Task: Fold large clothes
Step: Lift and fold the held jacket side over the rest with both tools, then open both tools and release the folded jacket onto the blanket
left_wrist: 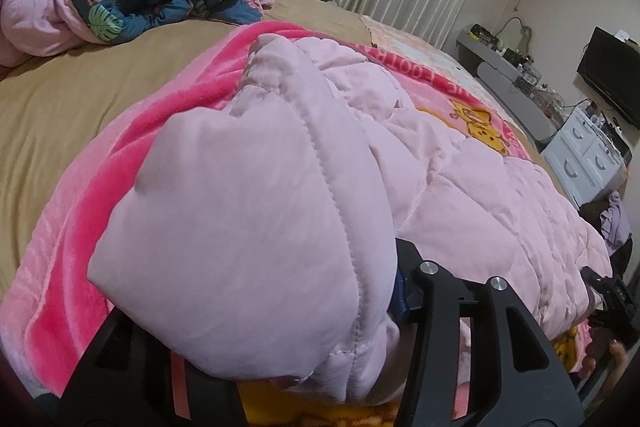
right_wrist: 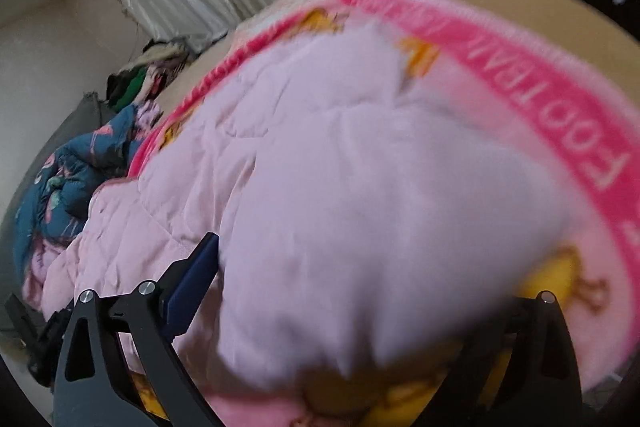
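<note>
Bed (left_wrist: 80, 99) under pink blanket (left_wrist: 168, 115): left gripper (left_wrist: 260, 311) grips padded garment (left_wrist: 248, 195); right gripper (right_wrist: 356, 307) gapes. The released fold may spring open.

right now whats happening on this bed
A person with a claw in each hand is folding a pale pink quilted padded garment on a bright pink fleece blanket. The left claw has a fold of it between its fingers; the right claw stands wide open around another bunched part.
</note>
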`<state>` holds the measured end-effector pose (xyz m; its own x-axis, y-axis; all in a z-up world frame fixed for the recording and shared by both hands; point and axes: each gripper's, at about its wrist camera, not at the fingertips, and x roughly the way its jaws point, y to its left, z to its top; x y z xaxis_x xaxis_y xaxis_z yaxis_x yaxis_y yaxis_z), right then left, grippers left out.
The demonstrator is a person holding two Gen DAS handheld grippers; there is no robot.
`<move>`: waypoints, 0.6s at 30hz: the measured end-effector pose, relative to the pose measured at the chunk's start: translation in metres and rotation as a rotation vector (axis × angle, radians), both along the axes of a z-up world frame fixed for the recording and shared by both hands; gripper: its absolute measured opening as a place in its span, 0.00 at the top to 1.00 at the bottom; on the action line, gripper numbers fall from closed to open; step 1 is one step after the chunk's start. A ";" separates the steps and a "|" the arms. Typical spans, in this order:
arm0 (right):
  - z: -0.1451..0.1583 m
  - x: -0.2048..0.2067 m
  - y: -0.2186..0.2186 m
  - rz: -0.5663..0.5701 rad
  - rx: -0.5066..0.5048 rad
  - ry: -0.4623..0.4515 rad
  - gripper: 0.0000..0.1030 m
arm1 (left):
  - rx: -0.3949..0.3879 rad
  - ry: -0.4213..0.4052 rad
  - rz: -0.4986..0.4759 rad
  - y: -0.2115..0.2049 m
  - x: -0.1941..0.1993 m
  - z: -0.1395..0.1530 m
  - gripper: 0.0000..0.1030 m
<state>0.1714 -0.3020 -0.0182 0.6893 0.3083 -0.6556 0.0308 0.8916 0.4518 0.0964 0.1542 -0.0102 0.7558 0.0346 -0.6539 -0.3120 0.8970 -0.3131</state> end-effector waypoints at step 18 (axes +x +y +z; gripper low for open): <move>0.050 -0.059 0.038 -0.010 -0.391 -0.382 0.06 | -0.026 0.001 -0.007 0.001 -0.014 -0.002 0.56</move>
